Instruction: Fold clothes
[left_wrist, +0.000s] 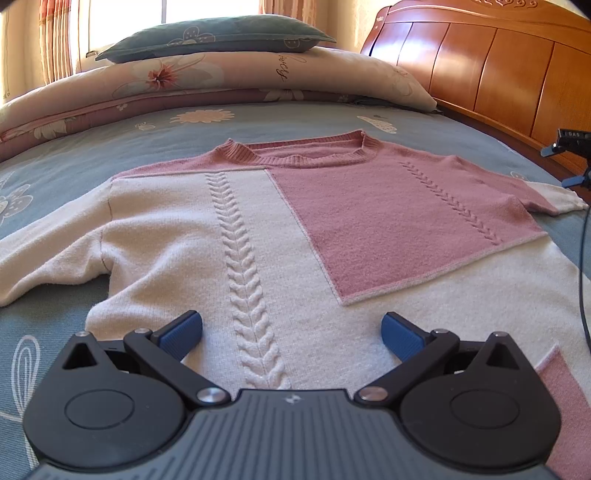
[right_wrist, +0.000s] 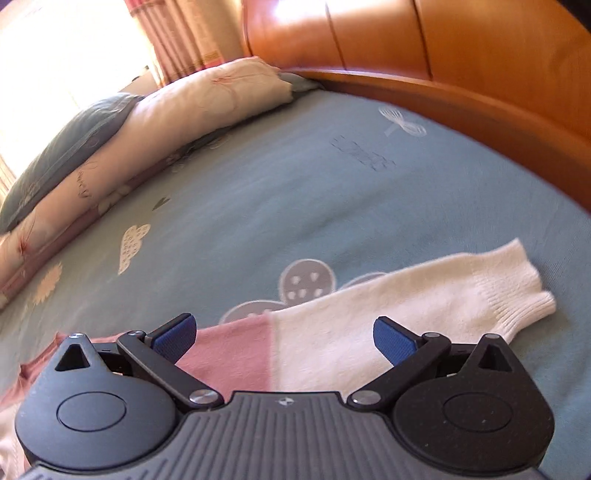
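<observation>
**Sweater spread flat on the bed, both grippers wide and holding nothing**

A pink-and-cream knit sweater (left_wrist: 280, 221) lies face up and spread out on the blue patterned bed sheet (left_wrist: 295, 118), its ribbed pink collar toward the stacked pillows (left_wrist: 221, 62) and its hem toward the left wrist camera. The left gripper (left_wrist: 291, 334) hovers low over the cream lower body, with its blue pads spread wide on either side of the raised cable braid; nothing lies between them, and whether they touch the knit cannot be told. One cream sleeve runs off to the left of that view.

The right gripper (right_wrist: 284, 336) sits over the other sleeve (right_wrist: 369, 321), right at the seam where pink meets cream. Its fingers stand wide apart and empty, with the sleeve passing under the gap. The cream part stretches away to the right, ending in a ribbed cuff (right_wrist: 524, 306) flat on the sheet. The wooden headboard (right_wrist: 443, 55) curves beyond, well apart from the sleeve.
</observation>
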